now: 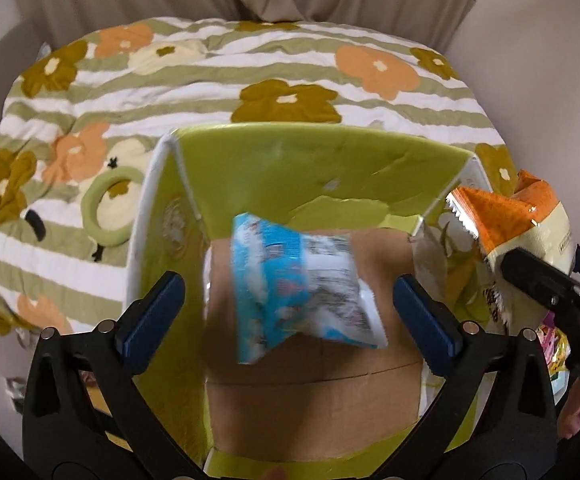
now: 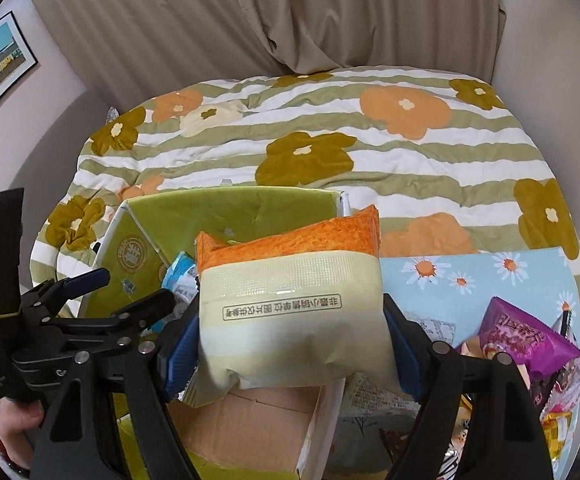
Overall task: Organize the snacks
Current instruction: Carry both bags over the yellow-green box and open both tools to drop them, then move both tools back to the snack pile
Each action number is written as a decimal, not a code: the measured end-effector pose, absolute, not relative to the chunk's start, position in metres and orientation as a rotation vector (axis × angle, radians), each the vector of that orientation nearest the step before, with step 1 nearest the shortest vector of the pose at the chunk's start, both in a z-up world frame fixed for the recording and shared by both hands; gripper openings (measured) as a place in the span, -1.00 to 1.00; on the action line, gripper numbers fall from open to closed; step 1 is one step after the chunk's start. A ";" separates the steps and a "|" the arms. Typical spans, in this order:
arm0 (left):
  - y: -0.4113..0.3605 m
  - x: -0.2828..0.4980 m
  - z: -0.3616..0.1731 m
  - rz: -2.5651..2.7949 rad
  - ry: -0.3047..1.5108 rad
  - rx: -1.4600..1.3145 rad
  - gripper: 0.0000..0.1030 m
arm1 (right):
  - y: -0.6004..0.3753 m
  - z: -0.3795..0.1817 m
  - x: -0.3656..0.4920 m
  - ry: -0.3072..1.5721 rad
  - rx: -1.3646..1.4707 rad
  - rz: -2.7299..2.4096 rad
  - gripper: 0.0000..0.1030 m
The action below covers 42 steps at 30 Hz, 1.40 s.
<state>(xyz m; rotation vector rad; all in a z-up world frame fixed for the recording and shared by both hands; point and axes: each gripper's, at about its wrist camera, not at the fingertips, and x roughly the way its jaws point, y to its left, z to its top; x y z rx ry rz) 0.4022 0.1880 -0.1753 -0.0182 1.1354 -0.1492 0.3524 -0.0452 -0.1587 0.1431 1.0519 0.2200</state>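
Two snack packets over an open green box on the flowered bedspread point(image 2: 370, 152).

The blue-and-white packet point(image 1: 302, 284) is motion-blurred, tilted, above the brown floor of the green box point(image 1: 290, 160); the left gripper point(image 1: 290, 312) stands wide open, its blue pads at 9 and 3 o'clock of the packet, touching nothing. The orange-topped cream packet point(image 2: 294, 304), printed with a boxed line of characters, sits pinched between the right gripper's point(image 2: 294, 344) blue pads, just over the box's right wall. A purple packet point(image 2: 526, 336) lies at 3 o'clock among other snacks.
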 end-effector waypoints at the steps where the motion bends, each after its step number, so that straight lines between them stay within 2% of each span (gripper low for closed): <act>1: 0.191 0.400 -0.175 -0.139 1.138 -0.025 0.99 | -0.045 -0.159 0.355 1.051 0.136 0.230 0.52; 16: 0.230 0.365 -0.158 -0.037 1.123 -0.129 0.99 | 0.003 -0.165 0.395 1.079 0.134 0.399 0.53; 18: 0.233 0.364 -0.158 -0.027 1.126 -0.135 0.99 | 0.007 -0.169 0.398 1.066 0.142 0.399 0.61; 20: 0.234 0.362 -0.159 -0.020 1.126 -0.137 0.99 | 0.009 -0.170 0.398 1.046 0.125 0.400 0.90; 22: 0.234 0.358 -0.159 -0.013 1.125 -0.130 0.99 | 0.011 -0.169 0.397 1.033 0.086 0.399 0.95; 30: 0.232 0.347 -0.162 -0.006 1.132 -0.119 0.99 | 0.009 -0.167 0.379 1.053 0.034 0.389 0.95; 42: 0.226 0.325 -0.114 -0.042 1.043 -0.058 0.99 | -0.001 -0.121 0.335 0.963 0.052 0.385 0.95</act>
